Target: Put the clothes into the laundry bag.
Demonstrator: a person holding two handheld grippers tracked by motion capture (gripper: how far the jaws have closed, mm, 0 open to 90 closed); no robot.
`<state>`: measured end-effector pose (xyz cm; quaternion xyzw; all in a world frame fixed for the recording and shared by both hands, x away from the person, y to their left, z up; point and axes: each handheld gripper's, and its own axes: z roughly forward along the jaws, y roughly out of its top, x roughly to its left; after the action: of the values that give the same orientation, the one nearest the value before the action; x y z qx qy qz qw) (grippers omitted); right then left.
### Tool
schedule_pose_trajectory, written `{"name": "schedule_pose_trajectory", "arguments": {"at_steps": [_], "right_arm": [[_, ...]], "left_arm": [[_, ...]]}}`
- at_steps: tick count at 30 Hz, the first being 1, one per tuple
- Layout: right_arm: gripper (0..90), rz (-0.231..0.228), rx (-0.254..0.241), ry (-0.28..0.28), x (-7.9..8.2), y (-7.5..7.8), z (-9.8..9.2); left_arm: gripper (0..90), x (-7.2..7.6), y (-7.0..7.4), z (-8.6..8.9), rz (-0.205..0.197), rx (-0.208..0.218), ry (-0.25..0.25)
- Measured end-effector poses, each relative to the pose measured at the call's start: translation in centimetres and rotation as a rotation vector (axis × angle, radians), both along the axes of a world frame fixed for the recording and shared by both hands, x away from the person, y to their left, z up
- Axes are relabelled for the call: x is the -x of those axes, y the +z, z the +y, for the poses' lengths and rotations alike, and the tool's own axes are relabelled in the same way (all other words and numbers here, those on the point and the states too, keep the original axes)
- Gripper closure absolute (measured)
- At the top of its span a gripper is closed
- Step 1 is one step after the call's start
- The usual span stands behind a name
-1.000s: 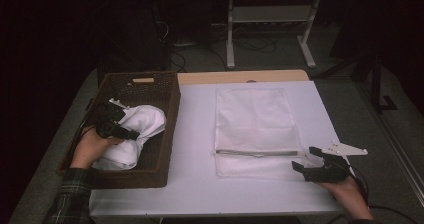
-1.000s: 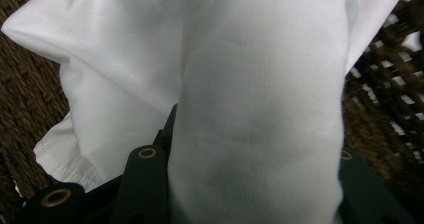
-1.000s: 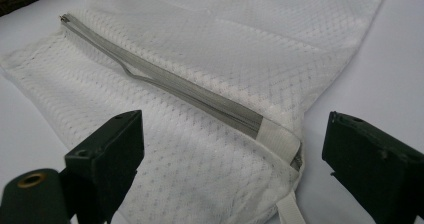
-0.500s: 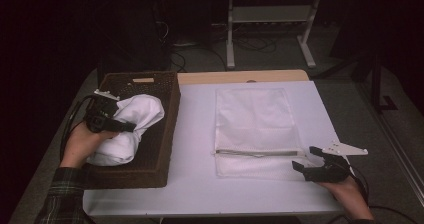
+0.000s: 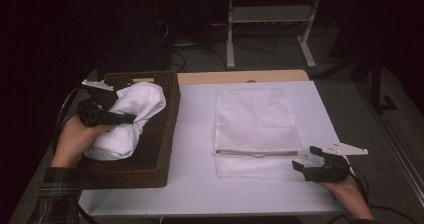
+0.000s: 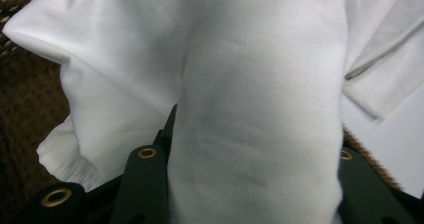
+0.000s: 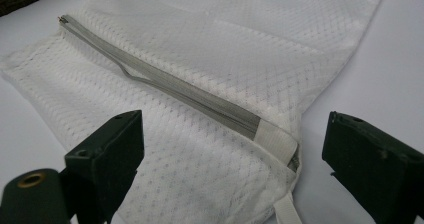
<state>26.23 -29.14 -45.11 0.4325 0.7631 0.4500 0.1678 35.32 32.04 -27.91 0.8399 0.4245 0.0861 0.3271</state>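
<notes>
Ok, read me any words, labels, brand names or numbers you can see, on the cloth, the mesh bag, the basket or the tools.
None can be read.
White cloth: plain, no print or tag.
Mesh bag: bare, also around its zipper.
Basket: plain dark weave.
Left tool and right tool: no markings to make out.

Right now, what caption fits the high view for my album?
Left gripper lifts white cloth from basket; mesh bag waits.

A white table (image 5: 200, 184) on a grey floor (image 5: 380, 124), a metal stand (image 5: 270, 24) behind.
</notes>
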Motion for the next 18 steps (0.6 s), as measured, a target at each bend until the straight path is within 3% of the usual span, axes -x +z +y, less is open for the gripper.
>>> {"name": "schedule_pose_trajectory", "arguments": {"at_steps": [1, 3, 8, 11, 12, 16, 18], "right_arm": [[9.2, 0.002, 0.0, 0.0, 0.0, 0.0, 0.0], [9.2, 0.002, 0.0, 0.0, 0.0, 0.0, 0.0], [9.2, 0.001, 0.003, 0.002, -0.1, 0.0, 0.0], [9.2, -0.001, 0.006, 0.004, -0.2, 0.0, -0.1], [9.2, -0.004, 0.005, 0.008, -0.3, 0.1, 0.0], [9.2, -0.005, 0.007, 0.011, -0.3, 0.1, 0.0], [9.2, -0.006, 0.009, 0.013, -0.4, 0.1, 0.0]], "left_arm": [[56.4, 0.1, 0.6, -1.5, -0.009, 0.006, -0.034], [56.4, 0.1, 0.6, -1.5, -0.009, 0.006, -0.034], [56.4, 0.3, 1.0, -3.5, -0.018, 0.027, -0.086], [56.4, 0.3, 1.0, -3.5, -0.018, 0.027, -0.086], [56.3, 0.4, 1.3, -5.4, -0.021, 0.047, -0.137], [56.4, 0.6, 1.4, -6.2, -0.026, 0.048, -0.152], [56.4, 0.8, 1.6, -7.7, -0.022, 0.063, -0.183]]}}
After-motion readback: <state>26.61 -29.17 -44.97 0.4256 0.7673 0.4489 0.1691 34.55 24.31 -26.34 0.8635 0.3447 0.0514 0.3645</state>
